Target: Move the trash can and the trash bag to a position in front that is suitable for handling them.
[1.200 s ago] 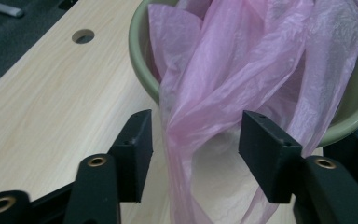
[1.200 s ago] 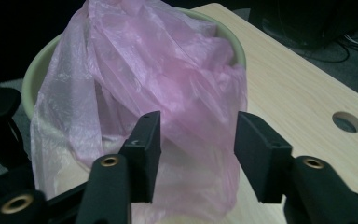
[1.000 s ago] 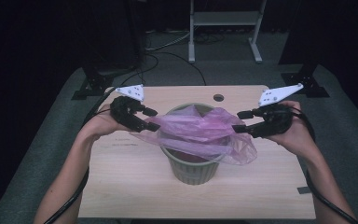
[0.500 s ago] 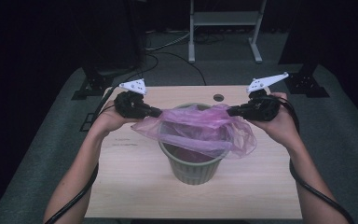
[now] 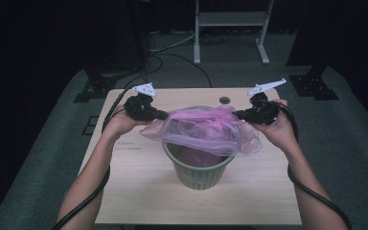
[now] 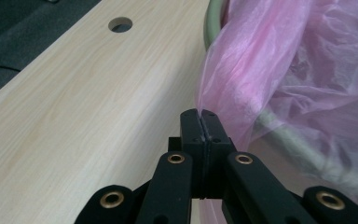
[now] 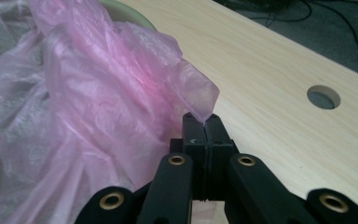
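- We have a thin pink bag (image 5: 206, 132) stretched over a green bin (image 5: 199, 167) in the middle of the wooden table (image 5: 139, 187).
- Our left gripper (image 5: 160, 115) is clamped tight on the bag's left edge. In the left gripper view the two black jaws meet with pink film pinched between them, just beside the bin's rim (image 6: 213, 23).
- Our right gripper (image 5: 239, 115) is clamped tight on the bag's right edge. In the right gripper view a little corner of the bag (image 7: 200, 100) sticks up out of the closed jaws.
- We hold one side each so the bag's mouth opens wide, wider than the bin. That way it can slip down around the rim.
- Part of the bag already hangs down inside the bin, and we can see pink through the opening. The front edge flops over the rim toward us.
- We think the next job is to pull both edges down around the rim.
- The film is very thin, so a hard tug could rip it or slip it out of the jaws.
- The round hole (image 5: 224, 100) in the table sits behind the bin, out of our way.
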